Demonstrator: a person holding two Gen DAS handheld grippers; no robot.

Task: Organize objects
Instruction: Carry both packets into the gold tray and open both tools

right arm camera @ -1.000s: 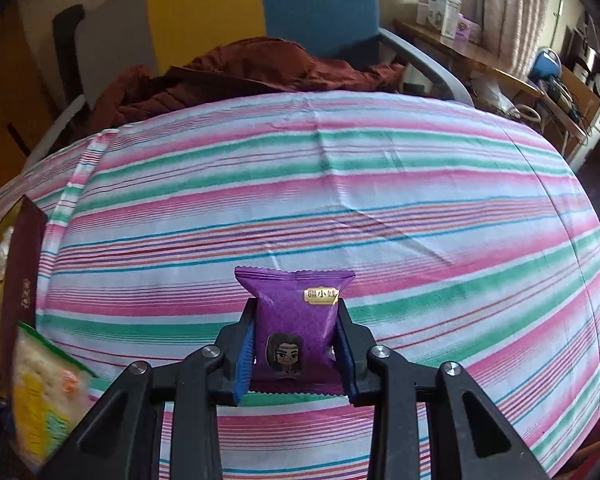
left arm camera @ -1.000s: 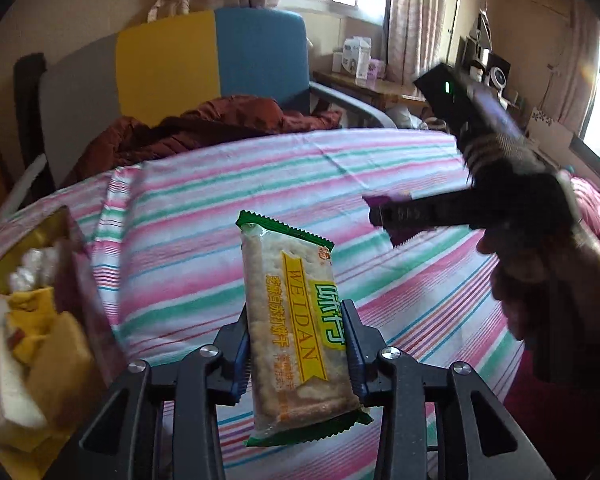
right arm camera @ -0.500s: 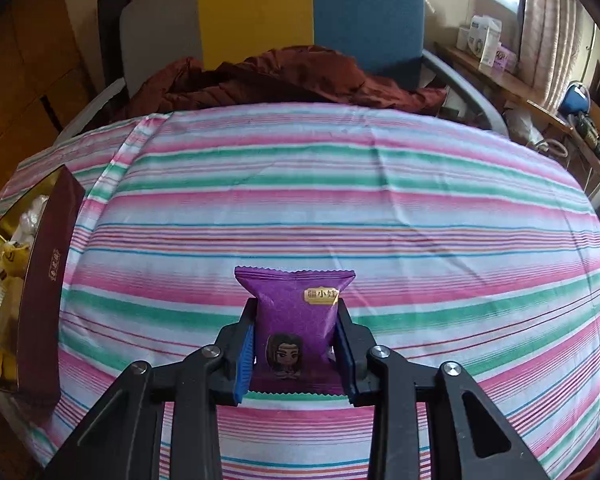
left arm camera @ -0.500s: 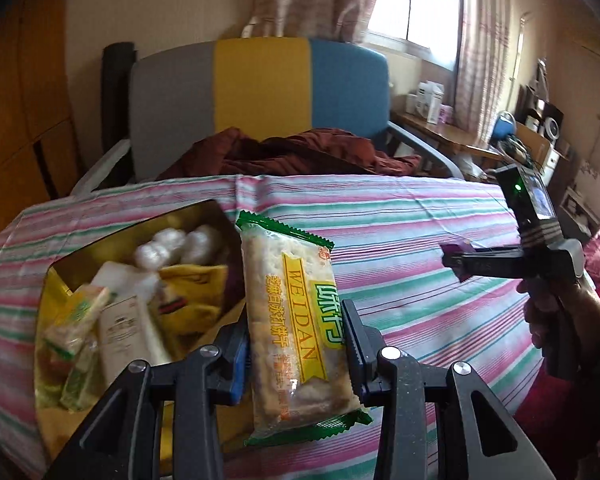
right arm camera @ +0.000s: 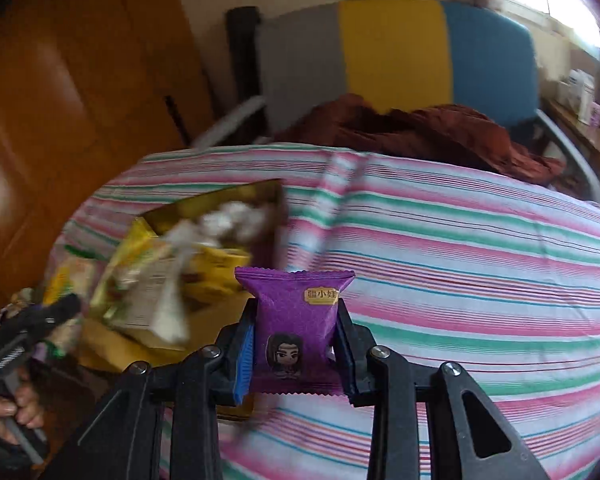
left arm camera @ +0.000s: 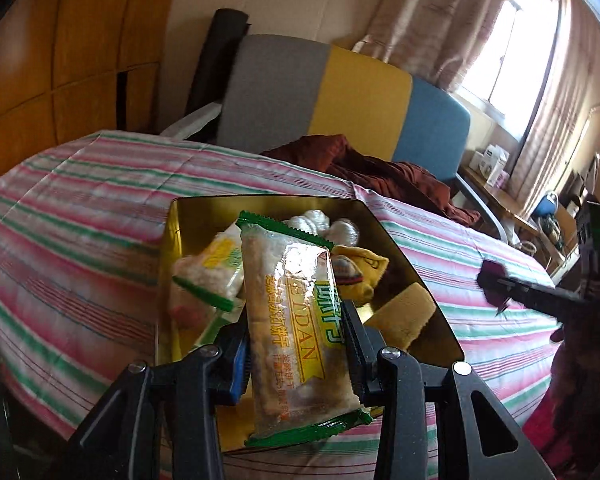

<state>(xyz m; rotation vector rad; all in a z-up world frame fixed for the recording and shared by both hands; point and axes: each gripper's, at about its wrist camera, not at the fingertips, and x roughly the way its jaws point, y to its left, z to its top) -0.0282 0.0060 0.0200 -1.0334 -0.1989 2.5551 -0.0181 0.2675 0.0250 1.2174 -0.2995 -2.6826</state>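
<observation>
A: What is the room showing?
B: A striped tablecloth (left arm camera: 80,216) is covering the table, with a grey, yellow and blue chair (left arm camera: 340,100) behind it (curtains beside a bright window).
A: And the grippers?
B: The left gripper (left arm camera: 296,344) is clamping a cracker packet (left arm camera: 296,320) over the gold box (left arm camera: 404,248); the right gripper (right arm camera: 296,344) is pinching a purple packet (right arm camera: 296,316) above the cloth.

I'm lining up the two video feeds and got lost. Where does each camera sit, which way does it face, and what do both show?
Left wrist: on the left gripper, looking down its fingers at the cracker packet it holds over the gold box; right gripper at right.
Right wrist: on the right gripper, facing the purple packet it holds and the striped tablecloth; hand lower left.
Shared: box, tablecloth, chair.
</observation>
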